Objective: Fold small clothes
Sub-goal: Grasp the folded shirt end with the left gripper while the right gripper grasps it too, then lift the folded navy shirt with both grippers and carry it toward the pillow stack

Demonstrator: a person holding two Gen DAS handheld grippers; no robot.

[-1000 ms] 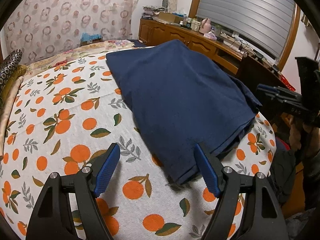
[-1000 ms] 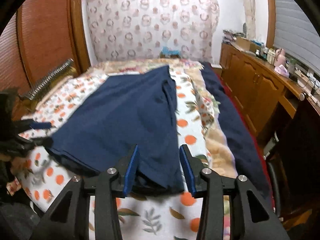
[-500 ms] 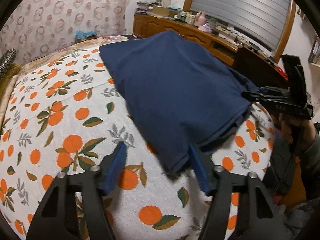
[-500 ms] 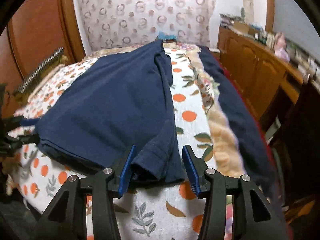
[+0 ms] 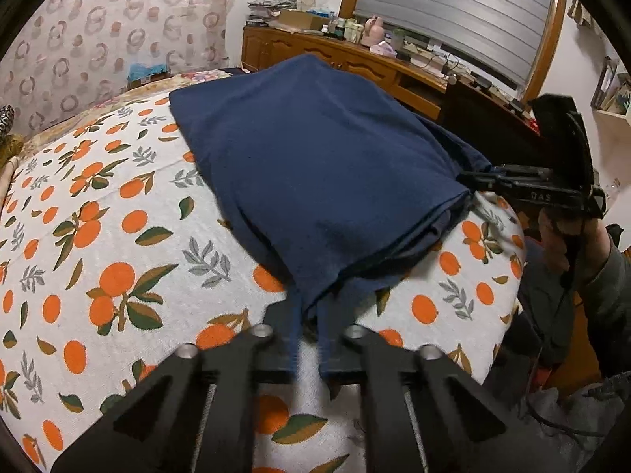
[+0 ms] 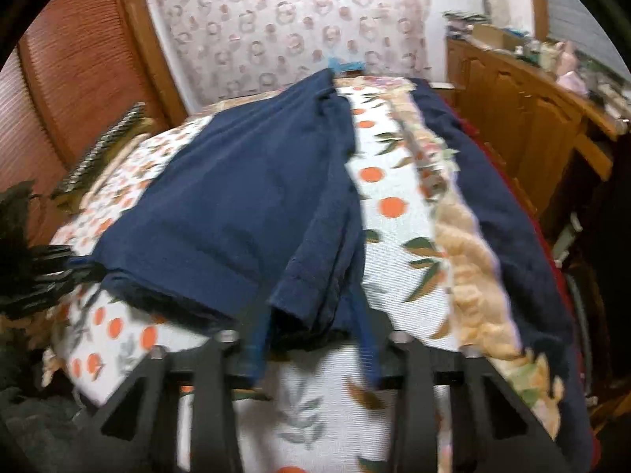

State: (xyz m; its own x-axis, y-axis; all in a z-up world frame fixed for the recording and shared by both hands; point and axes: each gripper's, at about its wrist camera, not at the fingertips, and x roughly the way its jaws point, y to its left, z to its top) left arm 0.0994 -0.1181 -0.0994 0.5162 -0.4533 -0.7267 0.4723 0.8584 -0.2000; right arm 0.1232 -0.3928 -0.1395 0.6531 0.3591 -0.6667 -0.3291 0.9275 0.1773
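Note:
A dark blue garment (image 5: 315, 165) lies folded lengthwise on the orange-print bedsheet (image 5: 98, 244). My left gripper (image 5: 309, 315) is closing on its near left corner; the blue fingers are blurred and stand a narrow gap apart with cloth between them. In the right wrist view the garment (image 6: 236, 205) runs away from me. My right gripper (image 6: 311, 331) straddles its near right corner, fingers apart around the bunched hem. The right gripper also shows in the left wrist view (image 5: 473, 179) at the garment's right corner.
A wooden sideboard (image 5: 355, 59) cluttered with small items runs along the right of the bed. A second dark blue cloth (image 6: 493, 197) and a beige blanket (image 6: 469, 260) lie along the bed's right edge. A wooden slatted door (image 6: 79, 79) stands left.
Both grippers moved forward onto the garment's near corners. The left fingers narrowed a lot around the corner. The right fingers stayed apart around the hem.

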